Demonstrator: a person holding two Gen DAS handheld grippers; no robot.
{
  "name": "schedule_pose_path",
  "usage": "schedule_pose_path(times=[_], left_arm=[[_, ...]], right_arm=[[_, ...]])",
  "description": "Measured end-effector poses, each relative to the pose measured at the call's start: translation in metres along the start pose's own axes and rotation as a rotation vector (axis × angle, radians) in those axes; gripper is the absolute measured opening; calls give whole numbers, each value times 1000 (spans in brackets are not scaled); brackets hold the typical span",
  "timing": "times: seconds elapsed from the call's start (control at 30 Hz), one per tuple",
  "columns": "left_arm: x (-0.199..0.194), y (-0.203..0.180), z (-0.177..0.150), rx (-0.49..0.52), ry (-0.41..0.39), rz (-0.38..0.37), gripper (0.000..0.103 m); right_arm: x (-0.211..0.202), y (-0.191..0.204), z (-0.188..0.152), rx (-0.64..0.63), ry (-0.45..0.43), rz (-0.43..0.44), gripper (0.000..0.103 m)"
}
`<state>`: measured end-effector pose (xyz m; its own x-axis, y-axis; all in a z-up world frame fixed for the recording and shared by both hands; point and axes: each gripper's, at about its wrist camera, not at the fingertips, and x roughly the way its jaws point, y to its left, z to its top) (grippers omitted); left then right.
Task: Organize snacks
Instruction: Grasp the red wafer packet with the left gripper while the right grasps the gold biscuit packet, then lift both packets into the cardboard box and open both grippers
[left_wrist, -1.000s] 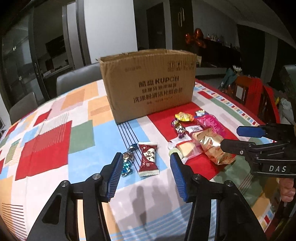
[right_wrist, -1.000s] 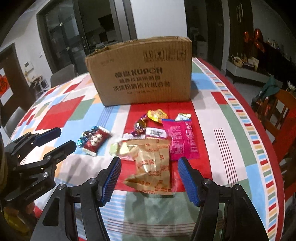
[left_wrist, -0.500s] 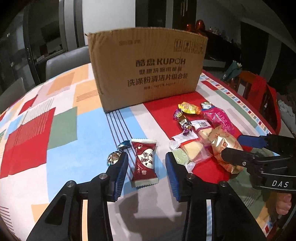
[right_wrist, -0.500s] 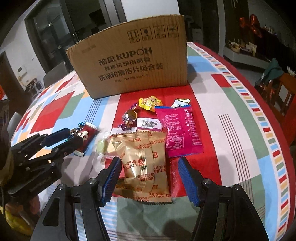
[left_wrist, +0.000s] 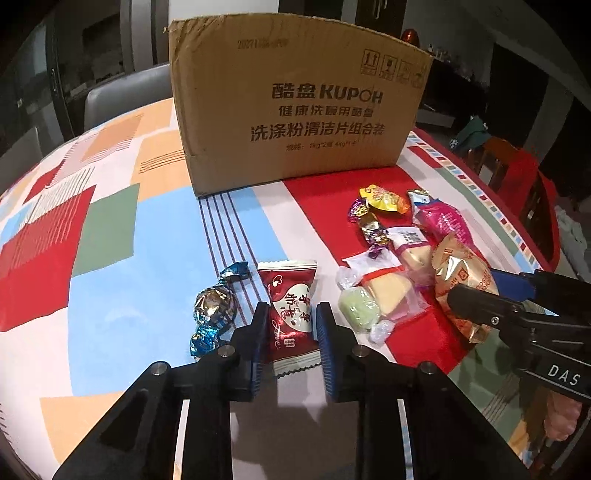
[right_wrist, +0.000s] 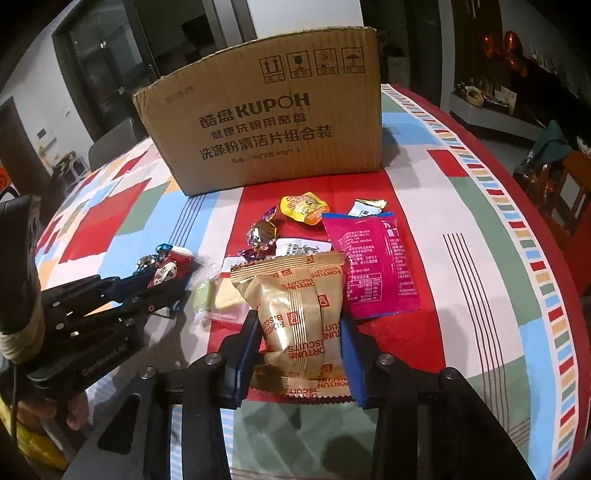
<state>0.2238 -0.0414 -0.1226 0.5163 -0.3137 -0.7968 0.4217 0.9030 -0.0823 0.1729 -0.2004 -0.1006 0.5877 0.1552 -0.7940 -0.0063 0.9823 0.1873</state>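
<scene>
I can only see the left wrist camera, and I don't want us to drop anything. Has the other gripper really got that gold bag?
Observer: Yes. In the right wrist view the right gripper is closed on the gold biscuit pack, touching it on both sides.
Operator: What does the bag say?
Observer: FORTUNE BISCUITS in red letters, repeated down the pack. It reads upside down from that camera.
Operator: Is the pink packet getting grabbed too?
Observer: No. The pink packet lies flat to the right of the gold pack, outside the right gripper's grip.
</scene>
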Motion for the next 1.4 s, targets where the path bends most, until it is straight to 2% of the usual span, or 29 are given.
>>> schedule_pose_path(times=[0.4,0.7,1.07,1.4], left_arm=[[-40,-9,3,-11,-42,-18,26],[-81,-16,15,-13,-127,-8,26],[-114,-18,43,-5,-214,15,25],[-132,-16,82,17,-290,24,25]], right_arm=[[-29,2,6,4,-63,27,41],[-58,10,15,-25,-139,41,41],[-92,16,42,-43,-251,62,41],[-107,18,84,-33,-328,84,41]])
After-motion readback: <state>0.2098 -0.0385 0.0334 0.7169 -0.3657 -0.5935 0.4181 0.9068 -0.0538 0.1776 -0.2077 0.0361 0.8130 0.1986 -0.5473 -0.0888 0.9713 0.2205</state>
